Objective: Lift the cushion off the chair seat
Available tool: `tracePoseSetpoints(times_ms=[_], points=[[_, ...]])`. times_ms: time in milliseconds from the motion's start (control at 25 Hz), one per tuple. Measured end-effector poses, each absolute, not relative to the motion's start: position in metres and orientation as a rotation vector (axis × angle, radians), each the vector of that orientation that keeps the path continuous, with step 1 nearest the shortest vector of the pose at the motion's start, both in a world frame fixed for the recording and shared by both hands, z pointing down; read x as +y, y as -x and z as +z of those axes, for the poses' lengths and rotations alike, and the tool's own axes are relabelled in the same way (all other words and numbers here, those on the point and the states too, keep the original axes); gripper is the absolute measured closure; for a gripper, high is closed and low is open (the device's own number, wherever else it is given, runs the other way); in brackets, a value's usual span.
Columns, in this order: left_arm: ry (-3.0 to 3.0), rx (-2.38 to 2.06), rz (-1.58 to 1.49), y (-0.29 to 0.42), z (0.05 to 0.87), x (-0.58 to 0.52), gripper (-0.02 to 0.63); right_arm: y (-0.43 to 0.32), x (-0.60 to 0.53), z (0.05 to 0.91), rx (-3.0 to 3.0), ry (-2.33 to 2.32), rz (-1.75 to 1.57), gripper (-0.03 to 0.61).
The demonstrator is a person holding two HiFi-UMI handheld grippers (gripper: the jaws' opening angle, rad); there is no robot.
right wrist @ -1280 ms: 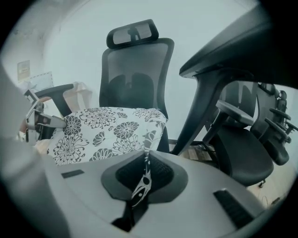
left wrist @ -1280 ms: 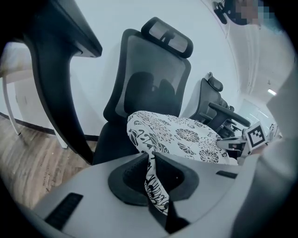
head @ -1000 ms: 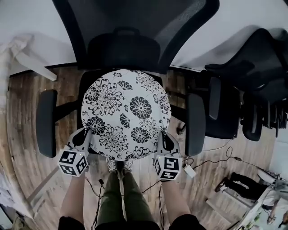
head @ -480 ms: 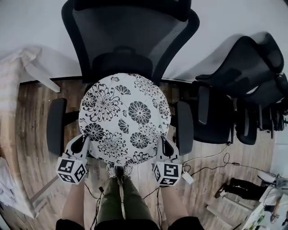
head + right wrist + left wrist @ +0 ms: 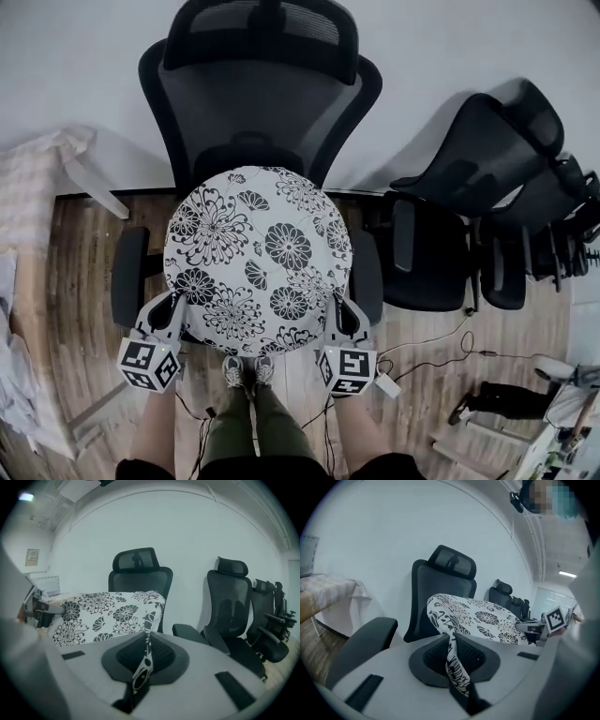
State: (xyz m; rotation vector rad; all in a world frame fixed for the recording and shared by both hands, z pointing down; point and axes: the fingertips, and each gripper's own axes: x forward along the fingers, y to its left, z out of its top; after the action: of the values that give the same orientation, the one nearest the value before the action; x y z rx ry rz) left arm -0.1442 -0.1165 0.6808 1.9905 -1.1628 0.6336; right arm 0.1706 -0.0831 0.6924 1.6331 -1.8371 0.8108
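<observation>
No legible txt anywhere; wall notice (image 5: 32, 557) too small to read (marker cubes (image 5: 150, 364) show patterns only).

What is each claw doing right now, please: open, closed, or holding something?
Left claw: closed on the near left edge of the cushion.
Right claw: closed on the cushion's near right edge.
</observation>
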Motion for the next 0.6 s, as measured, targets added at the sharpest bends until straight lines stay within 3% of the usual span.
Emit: tracePoseSetpoints(times_ms=[600], points=[[-2.066,-1.206,0.487,0.145,0.677,-0.11,0.568,-0.17,-0.084,0.673,-1.897,-1.701,0.66,0.552]])
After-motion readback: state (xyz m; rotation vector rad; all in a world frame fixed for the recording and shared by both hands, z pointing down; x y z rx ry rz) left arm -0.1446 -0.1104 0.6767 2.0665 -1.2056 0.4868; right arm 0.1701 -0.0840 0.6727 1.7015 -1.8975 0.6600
